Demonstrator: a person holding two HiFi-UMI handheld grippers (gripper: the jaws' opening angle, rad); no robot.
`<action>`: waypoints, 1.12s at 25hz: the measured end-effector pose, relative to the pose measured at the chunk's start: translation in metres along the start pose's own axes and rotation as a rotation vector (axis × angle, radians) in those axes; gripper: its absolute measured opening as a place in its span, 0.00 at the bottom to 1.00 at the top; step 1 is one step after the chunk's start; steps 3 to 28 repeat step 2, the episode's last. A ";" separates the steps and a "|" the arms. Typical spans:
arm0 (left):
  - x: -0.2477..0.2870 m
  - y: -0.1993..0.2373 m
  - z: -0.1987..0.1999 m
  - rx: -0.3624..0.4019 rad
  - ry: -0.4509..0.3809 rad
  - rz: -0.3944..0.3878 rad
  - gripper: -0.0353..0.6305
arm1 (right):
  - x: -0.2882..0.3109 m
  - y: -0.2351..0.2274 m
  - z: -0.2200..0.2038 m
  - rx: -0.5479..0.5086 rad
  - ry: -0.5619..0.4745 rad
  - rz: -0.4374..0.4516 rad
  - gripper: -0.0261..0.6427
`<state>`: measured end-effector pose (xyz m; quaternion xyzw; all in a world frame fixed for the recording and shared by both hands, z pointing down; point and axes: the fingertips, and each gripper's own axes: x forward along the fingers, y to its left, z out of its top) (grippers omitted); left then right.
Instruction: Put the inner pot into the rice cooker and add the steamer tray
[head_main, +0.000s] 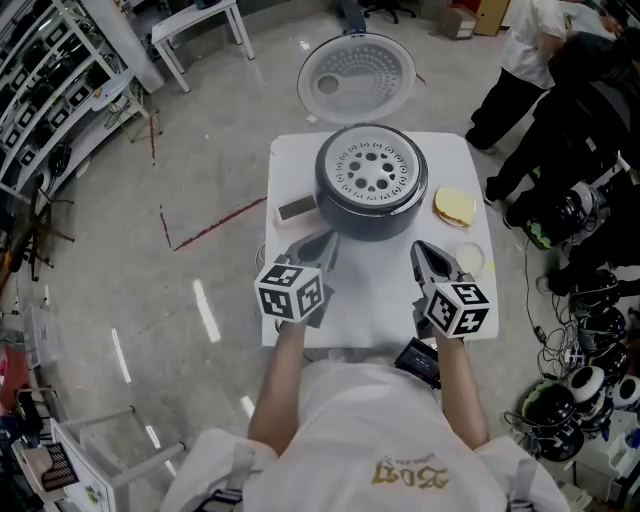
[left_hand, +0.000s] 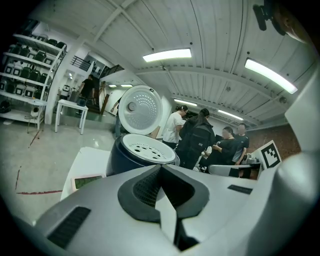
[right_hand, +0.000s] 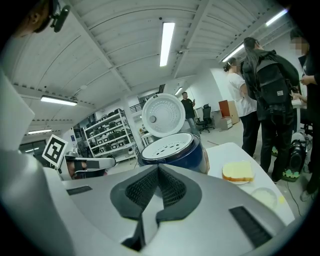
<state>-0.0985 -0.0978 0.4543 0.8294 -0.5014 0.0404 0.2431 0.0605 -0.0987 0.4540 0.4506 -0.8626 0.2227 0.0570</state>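
The dark blue rice cooker (head_main: 371, 195) stands at the far middle of the white table (head_main: 295, 155), its round lid (head_main: 356, 77) swung open behind it. A white perforated steamer tray (head_main: 371, 170) sits in its top; the inner pot is hidden beneath. My left gripper (head_main: 318, 250) hovers just in front of the cooker's left side, jaws shut and empty. My right gripper (head_main: 428, 258) is to the cooker's front right, also shut and empty. In the left gripper view the cooker (left_hand: 137, 157) and tray (left_hand: 147, 145) lie just ahead. The right gripper view shows the cooker (right_hand: 175, 152) ahead too.
A yellow sponge (head_main: 455, 206) on a small dish lies right of the cooker, with a small round lid (head_main: 470, 258) nearer me. A flat rectangular card (head_main: 295, 209) lies left of the cooker. People stand at the far right (head_main: 530, 70). Shelving (head_main: 40, 90) lines the left.
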 end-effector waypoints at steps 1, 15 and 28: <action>0.001 0.002 0.001 -0.001 0.001 0.000 0.08 | 0.002 0.000 0.001 0.001 0.001 0.002 0.05; 0.001 0.003 0.002 -0.001 0.002 0.000 0.08 | 0.004 0.001 0.001 0.001 0.002 0.003 0.06; 0.001 0.003 0.002 -0.001 0.002 0.000 0.08 | 0.004 0.001 0.001 0.001 0.002 0.003 0.06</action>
